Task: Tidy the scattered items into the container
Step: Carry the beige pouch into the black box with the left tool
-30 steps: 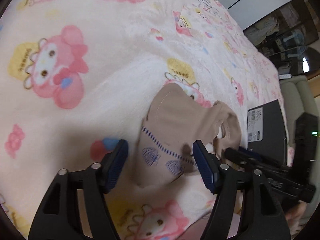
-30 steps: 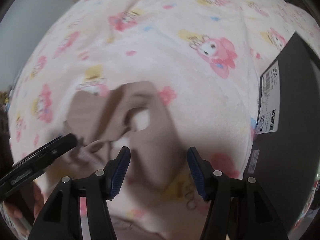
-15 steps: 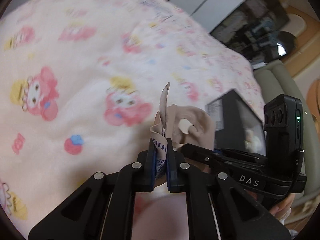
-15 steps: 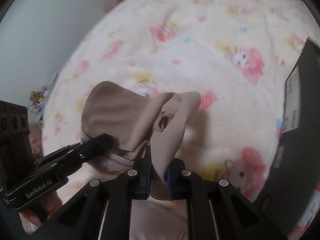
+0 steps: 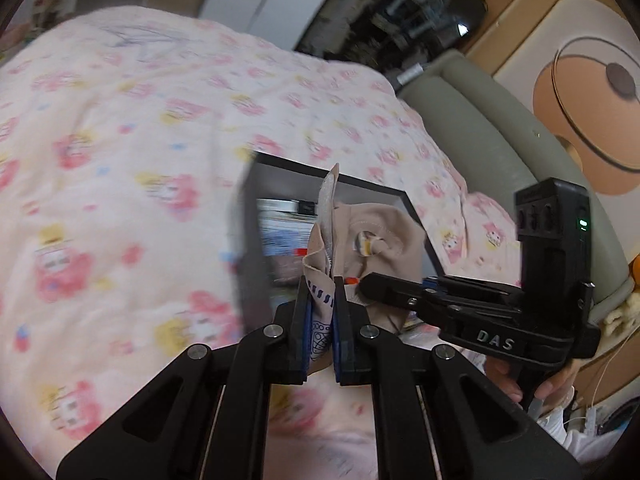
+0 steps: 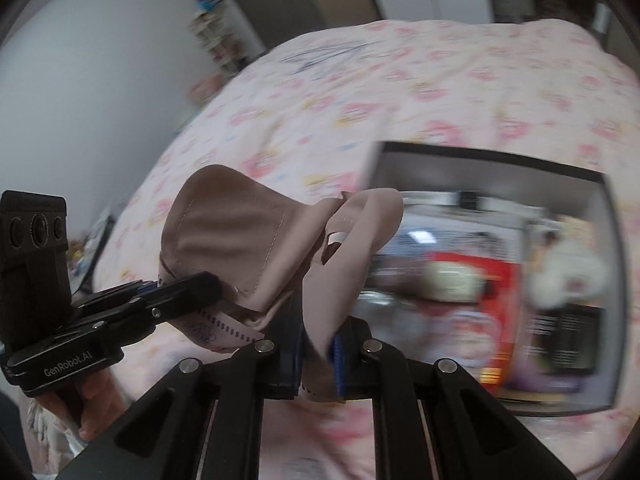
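Pinching beige cloth (image 6: pixel 240 236): both tools, tilted downward.

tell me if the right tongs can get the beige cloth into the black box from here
Probably yes. The right tongs and left tongs both pinch the beige cloth, lifted clear of the blanket. The open black box lies just ahead with nothing between, though the left must follow or let go.

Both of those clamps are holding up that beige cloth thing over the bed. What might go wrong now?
The beige fabric mask is pinched only at its edges by the left gripper and right gripper, so it could slip out. Its loose ear loop might snag on the rim of the black box. The box already looks full, so the mask may not settle.
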The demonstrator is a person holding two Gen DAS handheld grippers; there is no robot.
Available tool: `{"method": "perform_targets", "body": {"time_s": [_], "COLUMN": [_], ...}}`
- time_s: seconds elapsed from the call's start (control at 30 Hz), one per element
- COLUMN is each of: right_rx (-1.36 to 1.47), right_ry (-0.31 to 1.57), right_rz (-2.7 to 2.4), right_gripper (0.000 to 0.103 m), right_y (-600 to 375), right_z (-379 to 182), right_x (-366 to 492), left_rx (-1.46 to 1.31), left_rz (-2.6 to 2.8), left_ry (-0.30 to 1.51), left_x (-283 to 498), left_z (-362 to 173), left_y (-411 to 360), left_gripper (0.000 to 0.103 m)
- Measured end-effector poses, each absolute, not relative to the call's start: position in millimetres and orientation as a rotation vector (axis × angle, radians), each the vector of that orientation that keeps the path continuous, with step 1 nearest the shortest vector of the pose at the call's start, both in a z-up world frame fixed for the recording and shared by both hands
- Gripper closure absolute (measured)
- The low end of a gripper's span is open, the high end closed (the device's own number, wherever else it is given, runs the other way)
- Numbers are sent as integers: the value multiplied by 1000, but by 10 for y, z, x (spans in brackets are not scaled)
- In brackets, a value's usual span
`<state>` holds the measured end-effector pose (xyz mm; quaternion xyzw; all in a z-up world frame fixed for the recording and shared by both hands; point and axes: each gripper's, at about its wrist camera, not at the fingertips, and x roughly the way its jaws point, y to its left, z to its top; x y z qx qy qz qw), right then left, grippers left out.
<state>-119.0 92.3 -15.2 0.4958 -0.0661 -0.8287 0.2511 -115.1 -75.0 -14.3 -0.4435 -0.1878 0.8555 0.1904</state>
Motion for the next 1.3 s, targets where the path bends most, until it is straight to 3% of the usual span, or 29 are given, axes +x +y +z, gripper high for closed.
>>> {"method": "perform_targets", "body": {"time_s": [0.23,0.33,0.5,0.7,0.83,1.1,1.2,1.3], "right_rx": [1364,1429,1621,1443,1536,1630,1608,1635], "right_ry": [-148,-137,-262,-421,-287,-80,-17,-83], "right_rz": [-2361,-2355,-2331,-2452,-2366,-2311,-2370,-2272], "right_gripper": [93,92,89,83,83,83,83,83], "right_y": [1616,1784,2105,2350,2254,1905,1879,1918], "right_z": [-82,-340,-893,-598,-669,-876,-865,-949], "right_x": [-1765,-2068,-2280,-2274,-2258,-2270,-2295,-2328], "left_rx": [-1330,-1436,-1595,-1450,-1505,-1791,-1741,-1670], "left_rz": [2373,2393,2435,2376,2204,2360,2302,2245], "left_ry": [-474,-469,-412,-452,-455,-279,-385,-412], "left_x": [-1928,-2145,-2313,-2178,-2211,-2429,-2411,-2312], "left_z": [-285,-518,-783,-704,-890,-1134,-1103,-1068], "left_y": [-80,-15,-111,-54,186,189,153,210], "left_gripper": [97,97,88,81,79,75,74,73]}}
